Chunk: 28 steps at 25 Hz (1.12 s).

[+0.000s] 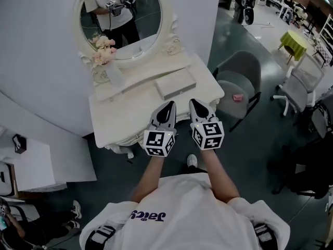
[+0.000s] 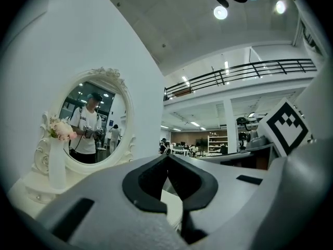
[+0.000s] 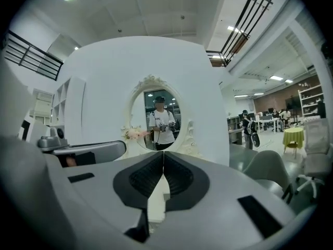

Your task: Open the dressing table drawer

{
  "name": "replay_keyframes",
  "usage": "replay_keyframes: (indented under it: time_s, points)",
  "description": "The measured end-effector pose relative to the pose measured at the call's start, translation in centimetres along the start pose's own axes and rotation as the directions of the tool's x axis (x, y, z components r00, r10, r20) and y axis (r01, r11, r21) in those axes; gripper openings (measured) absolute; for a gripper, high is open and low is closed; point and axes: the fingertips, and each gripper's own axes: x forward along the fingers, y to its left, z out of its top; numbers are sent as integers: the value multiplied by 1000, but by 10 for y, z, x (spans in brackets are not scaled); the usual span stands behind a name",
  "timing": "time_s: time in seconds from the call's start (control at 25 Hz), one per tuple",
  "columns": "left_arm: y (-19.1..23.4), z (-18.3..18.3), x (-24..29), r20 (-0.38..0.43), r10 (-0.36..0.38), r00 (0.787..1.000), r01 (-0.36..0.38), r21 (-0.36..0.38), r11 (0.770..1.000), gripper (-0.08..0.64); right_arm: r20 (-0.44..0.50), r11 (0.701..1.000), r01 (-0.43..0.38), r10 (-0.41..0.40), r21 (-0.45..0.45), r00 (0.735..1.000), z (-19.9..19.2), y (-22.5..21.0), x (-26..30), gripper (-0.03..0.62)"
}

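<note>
The white dressing table (image 1: 119, 105) stands against the wall under an oval mirror (image 1: 122, 20). Its top hides the drawer front in the head view, and neither gripper view shows the drawer. My left gripper (image 1: 170, 105) and right gripper (image 1: 194, 103) hover side by side over the table's front edge, pointing toward the mirror. Both are shut with nothing between the jaws. In the left gripper view the left gripper (image 2: 167, 158) has its pads meeting at the tips, with the mirror (image 2: 91, 121) to its left. In the right gripper view the right gripper (image 3: 163, 155) faces the mirror (image 3: 161, 121) straight on.
A vase of pink flowers (image 1: 106, 61) and a flat white box (image 1: 176, 84) sit on the tabletop. A grey chair (image 1: 239, 79) with a small pink thing (image 1: 238, 97) on its seat stands right of the table. A white cabinet (image 1: 31, 165) is at the left.
</note>
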Motion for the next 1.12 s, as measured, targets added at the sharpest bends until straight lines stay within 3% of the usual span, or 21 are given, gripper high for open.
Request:
replay_keyframes:
  time_s: [0.2,0.4,0.56,0.72,0.92,1.12]
  points:
    - [8,-17,67,-25,48,999,-48,2,999,14,-34,999,-41,42,19,999,-1,-55,51,11]
    - [31,-65,97,-153,122,981,-120,24,993,14,-86,997,-58,62,56,994,-28,-86,96,11]
    - [58,-89,121,-182,127,975,-126,16,992,14,-134,997,-70,71,16,988,-56,-97,132,11]
    - [90,-117,142,-224,114,968,-110,31,993,14,-198,999,-35,41,34,979,-93,-113,164,11]
    - [124,-156,154,-328,111,938,-119,-5,993,14,-284,999,-11,22,40,959,-130,-126,188,12]
    - [146,-190,159,-406,115,907,-146,-44,988,14,-391,999,-33,44,35,919,-180,-129,204,12]
